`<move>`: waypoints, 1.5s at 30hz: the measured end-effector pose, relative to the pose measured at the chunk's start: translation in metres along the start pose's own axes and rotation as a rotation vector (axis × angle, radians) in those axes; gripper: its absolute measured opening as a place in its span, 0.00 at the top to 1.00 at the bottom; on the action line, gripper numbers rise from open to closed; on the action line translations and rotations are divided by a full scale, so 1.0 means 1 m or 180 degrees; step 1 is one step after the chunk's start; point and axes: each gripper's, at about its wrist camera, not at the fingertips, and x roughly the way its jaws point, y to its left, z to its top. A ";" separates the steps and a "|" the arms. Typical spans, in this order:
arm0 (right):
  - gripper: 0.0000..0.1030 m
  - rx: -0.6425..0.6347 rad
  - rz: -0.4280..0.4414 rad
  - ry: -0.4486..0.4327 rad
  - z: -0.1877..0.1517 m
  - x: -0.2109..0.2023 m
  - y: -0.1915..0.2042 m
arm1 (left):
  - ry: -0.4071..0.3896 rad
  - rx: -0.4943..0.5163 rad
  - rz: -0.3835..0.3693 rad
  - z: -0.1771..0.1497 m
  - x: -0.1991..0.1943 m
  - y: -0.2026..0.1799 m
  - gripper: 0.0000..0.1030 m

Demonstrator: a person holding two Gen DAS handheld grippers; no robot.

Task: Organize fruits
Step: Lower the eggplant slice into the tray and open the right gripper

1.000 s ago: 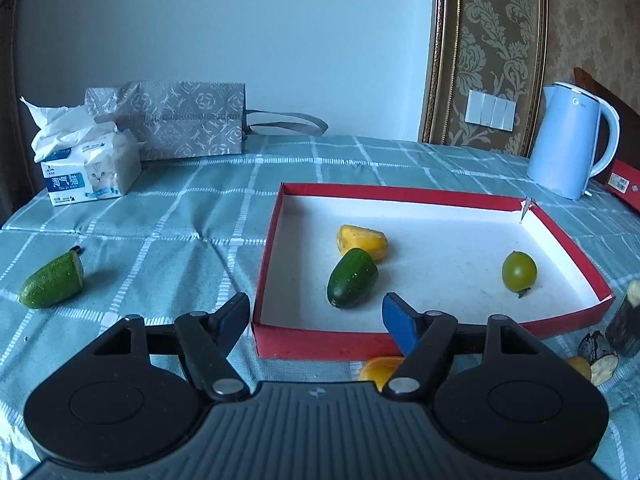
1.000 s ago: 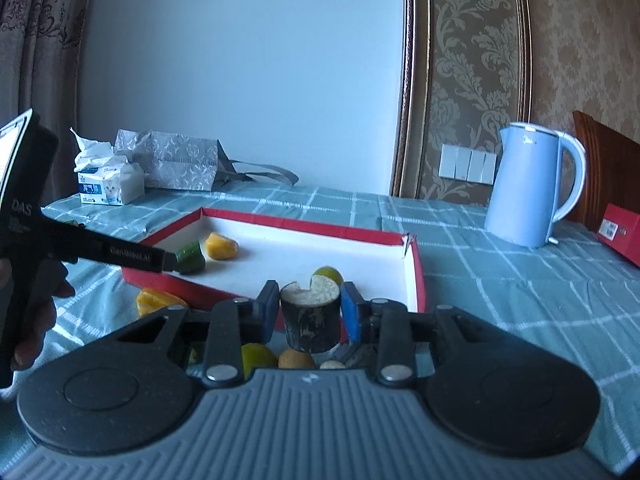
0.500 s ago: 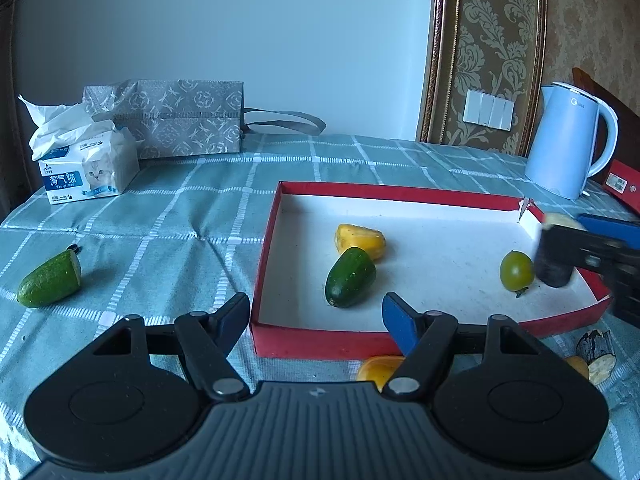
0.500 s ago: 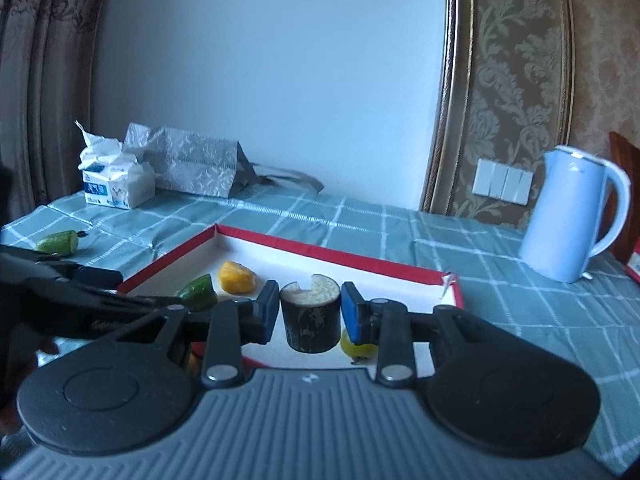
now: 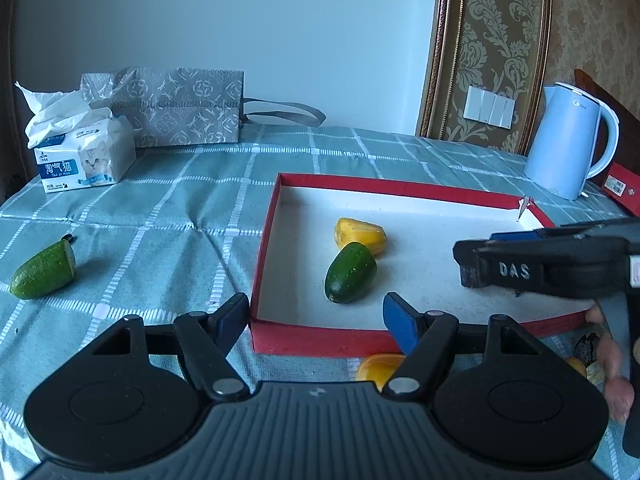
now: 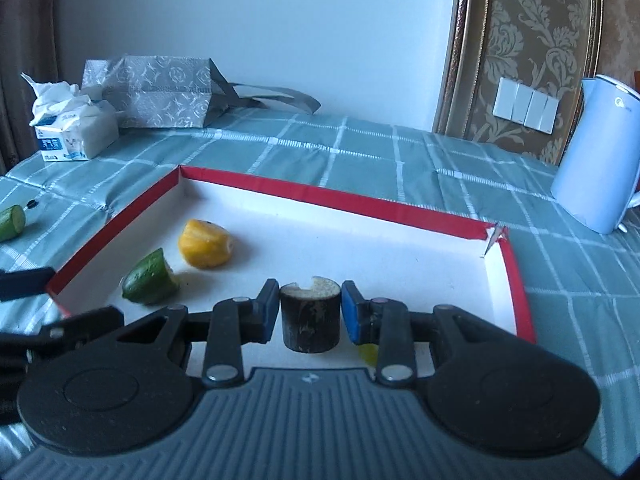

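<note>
A red-rimmed white tray (image 5: 360,186) (image 6: 328,196) holds a green cucumber piece (image 5: 351,272) (image 6: 149,277) and a yellow fruit piece (image 5: 360,235) (image 6: 205,243). My right gripper (image 6: 309,312) is shut on a dark eggplant chunk (image 6: 310,318) and holds it over the tray's right part; it shows from the side in the left wrist view (image 5: 470,266). A yellow-green fruit (image 6: 369,353) peeks out below it. My left gripper (image 5: 316,316) is open and empty at the tray's near edge. Another cucumber piece (image 5: 43,270) lies on the cloth at left. A yellow piece (image 5: 374,364) lies outside the tray.
A tissue pack (image 5: 82,160), a grey patterned bag (image 5: 168,106) and a blue kettle (image 5: 568,146) stand at the back of the checked tablecloth. A red box (image 5: 620,188) sits at far right. Dark and yellow scraps (image 5: 586,350) lie right of the tray.
My right gripper has carried the eggplant chunk leftward and lower over the tray, now hiding the yellow-green fruit in the left wrist view. The left gripper has stayed still.
</note>
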 end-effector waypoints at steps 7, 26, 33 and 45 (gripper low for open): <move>0.70 -0.0011 -0.0114 0.0163 0.011 0.024 0.004 | 0.0009 -0.0020 -0.0006 0.000 0.000 0.001 0.26; 0.29 0.0167 -0.0048 -0.0023 0.008 0.007 0.002 | 0.0014 -0.0036 0.0003 -0.001 0.001 0.002 0.24; 0.17 0.0355 -0.0107 -0.0767 -0.038 -0.072 -0.015 | 0.0002 -0.0069 0.0013 -0.002 -0.001 0.004 0.24; 0.00 0.0223 -0.0273 -0.1566 -0.117 -0.144 -0.027 | 0.0057 -0.0198 -0.0142 -0.024 -0.025 0.027 0.23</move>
